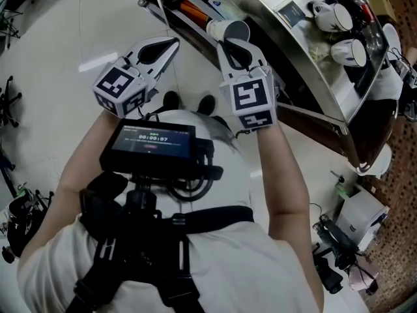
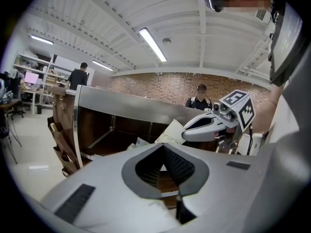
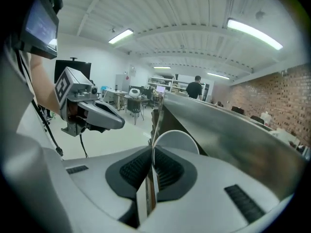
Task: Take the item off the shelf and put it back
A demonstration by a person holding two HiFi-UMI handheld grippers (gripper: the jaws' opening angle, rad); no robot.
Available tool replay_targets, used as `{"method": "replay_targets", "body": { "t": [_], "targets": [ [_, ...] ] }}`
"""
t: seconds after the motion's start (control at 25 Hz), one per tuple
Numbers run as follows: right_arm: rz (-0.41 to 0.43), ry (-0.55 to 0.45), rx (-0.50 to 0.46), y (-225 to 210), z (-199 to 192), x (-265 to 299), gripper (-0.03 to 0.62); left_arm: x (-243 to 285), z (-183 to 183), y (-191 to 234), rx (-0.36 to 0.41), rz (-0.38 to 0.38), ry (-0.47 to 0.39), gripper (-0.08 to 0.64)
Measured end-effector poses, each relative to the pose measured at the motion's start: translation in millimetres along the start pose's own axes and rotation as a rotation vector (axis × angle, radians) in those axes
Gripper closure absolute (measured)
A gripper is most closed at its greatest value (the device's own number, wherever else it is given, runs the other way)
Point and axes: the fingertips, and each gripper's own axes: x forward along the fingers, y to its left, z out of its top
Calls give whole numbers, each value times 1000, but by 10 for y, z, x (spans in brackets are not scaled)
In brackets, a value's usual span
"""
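We pinch the white cup (image 1: 236,27) by 1 rim wall in the right gripper (image 1: 233,43), just off the shelf (image 1: 306,57), with the left gripper (image 1: 169,45) closed and empty, so the thin grip risks pivot or crush on reinsert.

Timer "00:00:07" on the chest-mounted screen (image 1: 153,142); other print illegible.

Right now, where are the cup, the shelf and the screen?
cup (image 1: 221,29), head view, on its white side.
shelf (image 1: 296,47), head view, on its bare steel top.
screen (image 1: 153,142), head view, on its dark middle.
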Motion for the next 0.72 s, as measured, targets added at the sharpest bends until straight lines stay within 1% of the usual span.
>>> {"method": "replay_targets", "body": {
  "t": [0.12, 0.2, 0.32, 0.48, 0.72],
  "targets": [
    [13, -53, -10, 56, 164, -53, 563, -31, 104, -35, 22, -12, -28, 555],
    [15, -86, -8, 66, 259, -93, 563, -52, 157, -69, 34, -24, -32, 557],
    [12, -126, 0, 51, 368, -154, 563, -69, 248, -136, 38, -39, -48, 557],
    [6, -165, 2, 71, 488, -265, 563, -118, 395, -275, 40, -53, -63, 557],
    [4, -193, 11, 84, 536, -342, 563, -155, 485, -292, 53, -41, -75, 558]
  ]
}}
